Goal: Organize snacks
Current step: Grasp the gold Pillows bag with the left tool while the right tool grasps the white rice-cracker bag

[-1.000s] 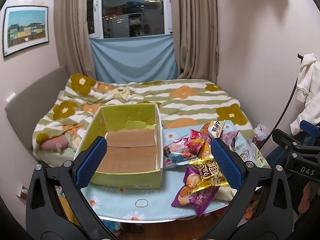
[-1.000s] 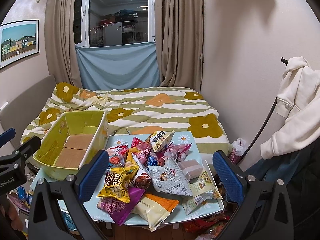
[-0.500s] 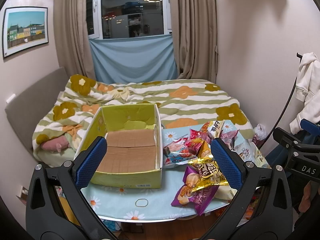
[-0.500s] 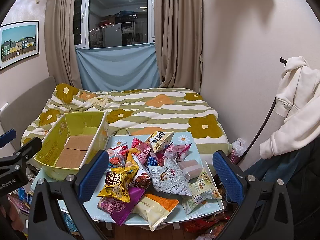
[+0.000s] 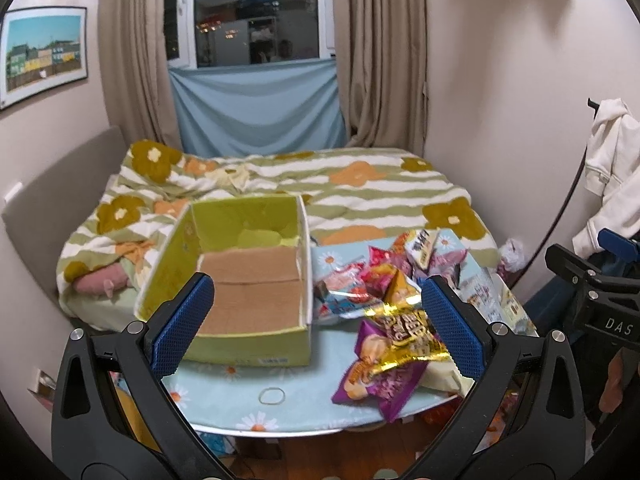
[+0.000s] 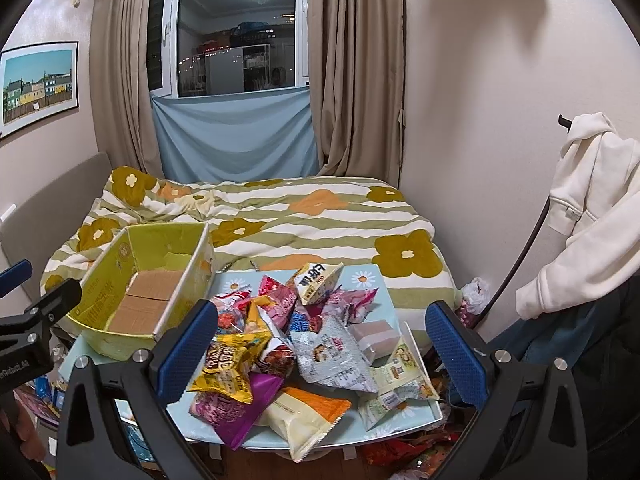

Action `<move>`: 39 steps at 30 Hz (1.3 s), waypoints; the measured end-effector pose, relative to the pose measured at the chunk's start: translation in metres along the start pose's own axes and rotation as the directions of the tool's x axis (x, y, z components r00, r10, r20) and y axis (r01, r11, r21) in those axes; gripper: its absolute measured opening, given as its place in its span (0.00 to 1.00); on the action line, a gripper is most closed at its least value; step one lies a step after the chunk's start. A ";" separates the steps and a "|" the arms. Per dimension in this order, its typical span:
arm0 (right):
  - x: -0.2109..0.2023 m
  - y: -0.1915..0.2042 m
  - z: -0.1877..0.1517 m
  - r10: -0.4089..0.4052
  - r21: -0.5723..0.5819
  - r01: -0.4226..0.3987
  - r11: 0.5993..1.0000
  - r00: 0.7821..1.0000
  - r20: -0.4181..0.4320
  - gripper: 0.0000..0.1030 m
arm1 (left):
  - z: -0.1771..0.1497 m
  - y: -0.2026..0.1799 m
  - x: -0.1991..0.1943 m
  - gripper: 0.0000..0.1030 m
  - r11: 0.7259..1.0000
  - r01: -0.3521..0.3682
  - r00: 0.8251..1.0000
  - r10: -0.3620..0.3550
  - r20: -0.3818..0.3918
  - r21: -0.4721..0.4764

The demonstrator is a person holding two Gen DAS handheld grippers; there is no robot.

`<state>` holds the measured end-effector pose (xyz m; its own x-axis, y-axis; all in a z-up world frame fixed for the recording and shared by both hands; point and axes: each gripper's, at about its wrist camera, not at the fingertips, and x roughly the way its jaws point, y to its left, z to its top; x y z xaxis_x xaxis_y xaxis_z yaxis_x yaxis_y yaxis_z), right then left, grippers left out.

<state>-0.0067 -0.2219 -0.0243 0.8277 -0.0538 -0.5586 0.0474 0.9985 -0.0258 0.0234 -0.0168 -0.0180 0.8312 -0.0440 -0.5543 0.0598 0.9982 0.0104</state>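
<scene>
We note the left gripper [image 5: 318, 320] and right gripper [image 6: 322, 344] both held above the near edge of the desk [image 5: 224, 400], jaws spread wide and released, grasping nothing. The green cardboard box [image 5: 248, 280] sits on the desk's left half, holding no snacks. The snack packets [image 6: 304, 336] lie heaped just right of it. A bed [image 6: 320, 216] stands beyond.

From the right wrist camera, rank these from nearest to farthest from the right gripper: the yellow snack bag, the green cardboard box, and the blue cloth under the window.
1. yellow snack bag: lowest in the right wrist view, beside the right gripper's left finger.
2. green cardboard box: farther back, at the table's left.
3. blue cloth: beyond the bed, under the window.
</scene>
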 end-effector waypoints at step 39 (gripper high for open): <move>0.179 -0.034 -0.083 0.199 -0.203 -0.264 0.943 0.936 -0.291 1.00 | -0.080 -0.091 0.191 0.51 0.990 0.122 0.865 -0.142 -0.482 -0.073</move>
<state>0.0934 -0.2653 -0.1923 0.6213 0.1499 -0.7691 -0.2869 0.9569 -0.0453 0.1322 -0.1123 -0.1917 0.4439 -0.1598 -0.8817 0.1198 0.9857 -0.1184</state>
